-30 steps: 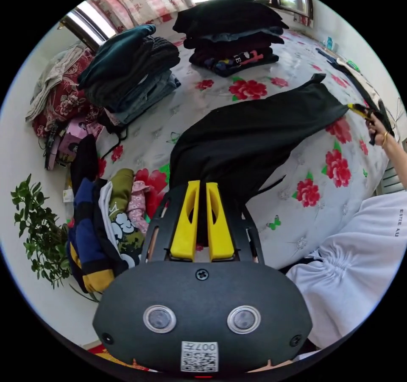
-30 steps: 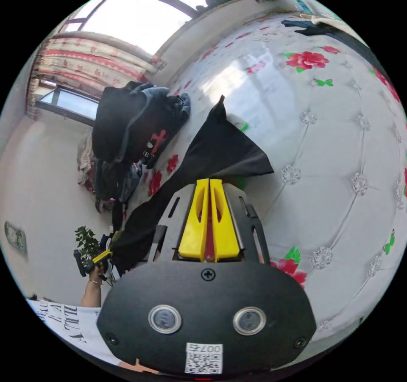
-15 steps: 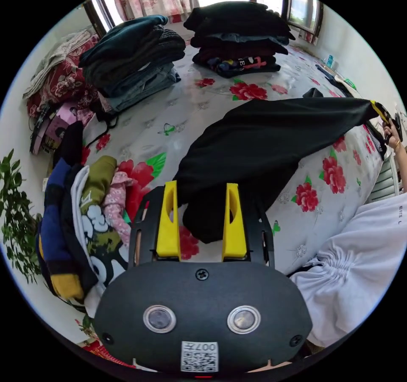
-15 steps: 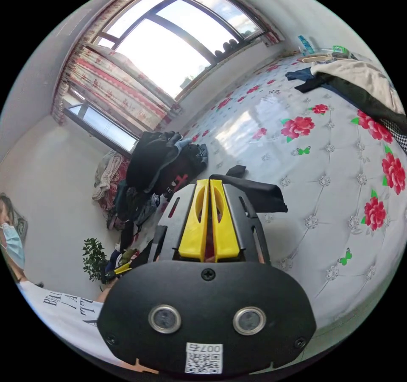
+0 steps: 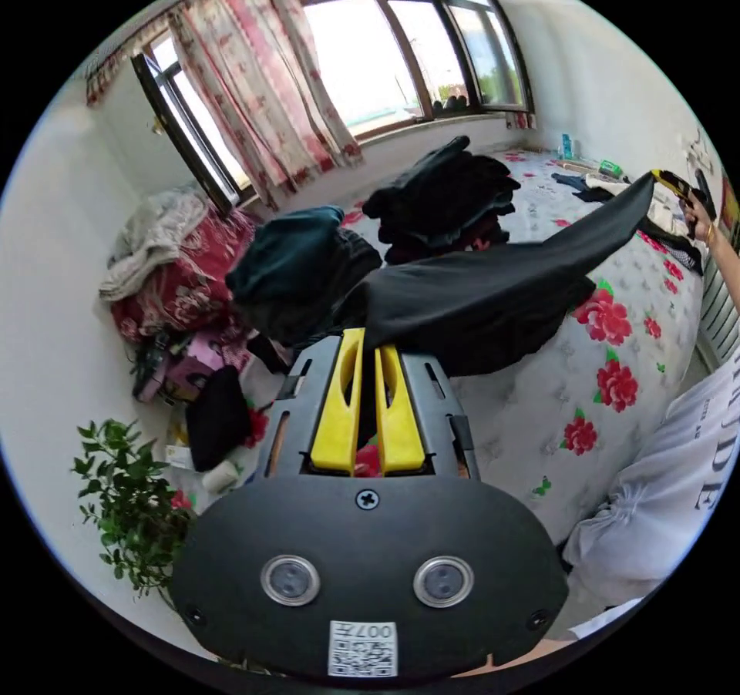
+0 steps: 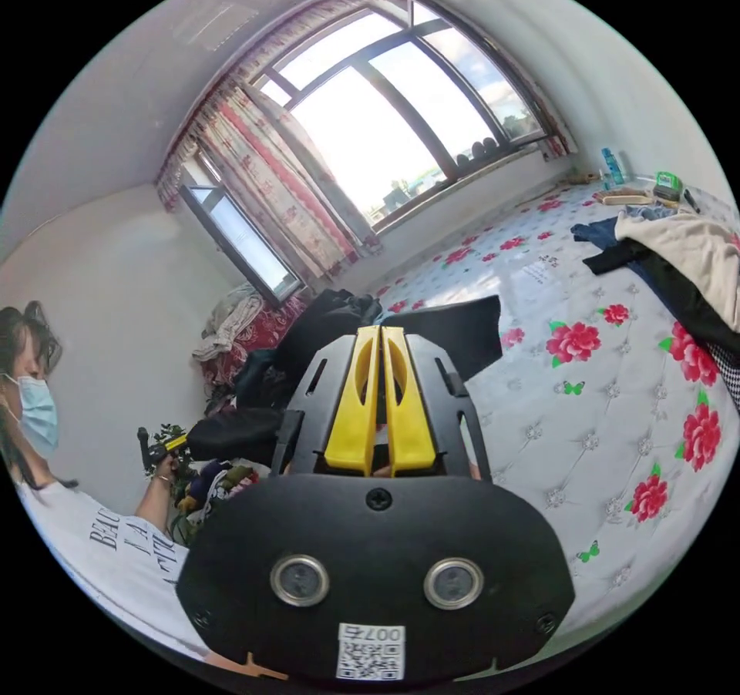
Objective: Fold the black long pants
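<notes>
My left gripper [image 5: 361, 340] has its two yellow jaws pressed together on one end of the black long pants [image 5: 493, 287]; my right gripper [image 6: 379, 340] pinches the other end the same way, far off at the right in the left gripper view [image 5: 672, 184]. The pants are one smooth, matte length of cloth, stretched between my jaws and lifted above the bed [image 5: 532, 418], sagging in the middle. The bed is quilted white with red flowers and button tufts. Two stacks of folded dark clothes [image 5: 443, 198] sit toward its window-side edge. One leafy plant [image 5: 127, 495] stands by the wall.
</notes>
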Action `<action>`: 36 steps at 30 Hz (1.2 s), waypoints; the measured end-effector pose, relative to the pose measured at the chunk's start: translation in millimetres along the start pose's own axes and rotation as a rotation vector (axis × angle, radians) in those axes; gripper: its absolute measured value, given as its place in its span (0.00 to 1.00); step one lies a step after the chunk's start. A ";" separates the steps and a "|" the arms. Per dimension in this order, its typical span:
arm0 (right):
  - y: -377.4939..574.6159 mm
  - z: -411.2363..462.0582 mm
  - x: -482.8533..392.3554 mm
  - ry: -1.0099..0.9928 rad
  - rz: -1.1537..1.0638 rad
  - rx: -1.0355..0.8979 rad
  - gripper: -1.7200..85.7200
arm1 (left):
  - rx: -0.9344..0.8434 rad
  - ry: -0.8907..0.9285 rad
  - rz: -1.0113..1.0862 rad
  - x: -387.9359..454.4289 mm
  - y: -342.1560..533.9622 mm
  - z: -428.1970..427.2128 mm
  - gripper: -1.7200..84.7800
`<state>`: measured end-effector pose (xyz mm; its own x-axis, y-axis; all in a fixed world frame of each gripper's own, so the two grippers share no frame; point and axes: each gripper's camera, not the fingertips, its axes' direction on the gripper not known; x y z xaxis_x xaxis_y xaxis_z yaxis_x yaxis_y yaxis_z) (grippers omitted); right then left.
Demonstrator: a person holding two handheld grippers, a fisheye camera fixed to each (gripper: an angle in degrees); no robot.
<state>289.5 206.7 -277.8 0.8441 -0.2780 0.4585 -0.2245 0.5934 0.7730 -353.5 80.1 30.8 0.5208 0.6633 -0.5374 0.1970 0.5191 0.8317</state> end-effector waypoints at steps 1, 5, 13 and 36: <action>9.3 -5.5 -0.8 0.015 -0.017 -0.017 0.02 | 0.001 -0.019 0.003 3.7 5.9 -8.1 0.02; 68.8 9.9 12.0 0.153 -0.042 -0.222 0.02 | -0.083 -0.032 -0.039 43.6 75.5 -25.8 0.02; 186.2 93.0 89.3 0.410 0.169 -0.694 0.02 | -0.512 0.076 0.011 163.2 186.7 42.3 0.01; 128.7 357.5 -8.8 0.280 -0.180 -0.738 0.11 | -0.516 0.347 -0.427 21.8 125.7 104.8 0.11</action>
<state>79.1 15.4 -25.6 0.9490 -0.2758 0.1525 0.2236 0.9303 0.2908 -230.3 103.3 138.3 0.1777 0.4351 -0.8827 -0.1359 0.8992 0.4158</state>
